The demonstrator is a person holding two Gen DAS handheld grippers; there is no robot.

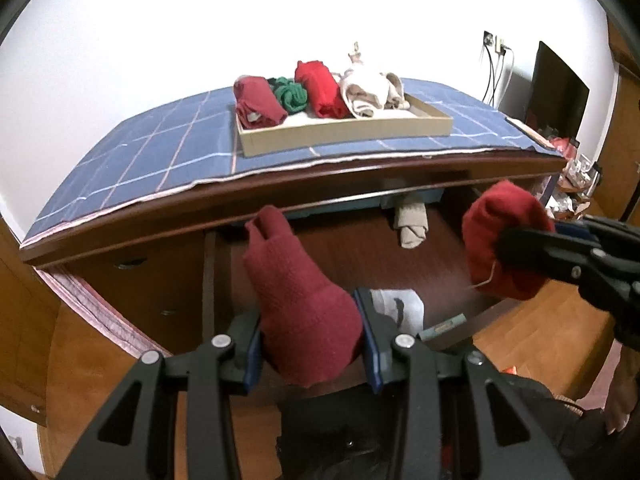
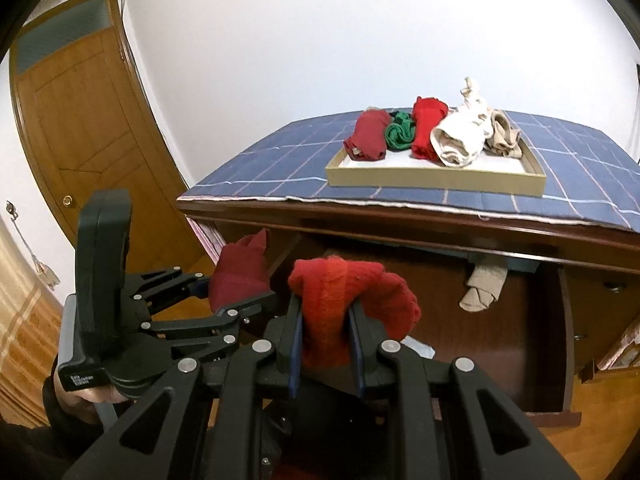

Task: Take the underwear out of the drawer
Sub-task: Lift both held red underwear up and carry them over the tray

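Note:
My left gripper (image 1: 312, 336) is shut on a dark red rolled underwear (image 1: 304, 304), held above the open wooden drawer (image 1: 360, 256). My right gripper (image 2: 326, 340) is shut on a brighter red rolled underwear (image 2: 344, 304); in the left wrist view that roll (image 1: 504, 240) hangs at the right, over the drawer's right side. The left gripper with its dark red roll (image 2: 240, 272) shows at the left of the right wrist view. A beige roll (image 1: 412, 224) lies at the back of the drawer, half under the dresser top. A white item (image 1: 400, 308) lies on the drawer floor.
On the dresser's blue checked cloth (image 1: 160, 152) stands a shallow cardboard tray (image 1: 344, 132) holding several rolled garments in dark red, green, red and cream. A wooden door (image 2: 92, 120) is at the left. A dark screen (image 1: 556, 92) and clutter stand at the right.

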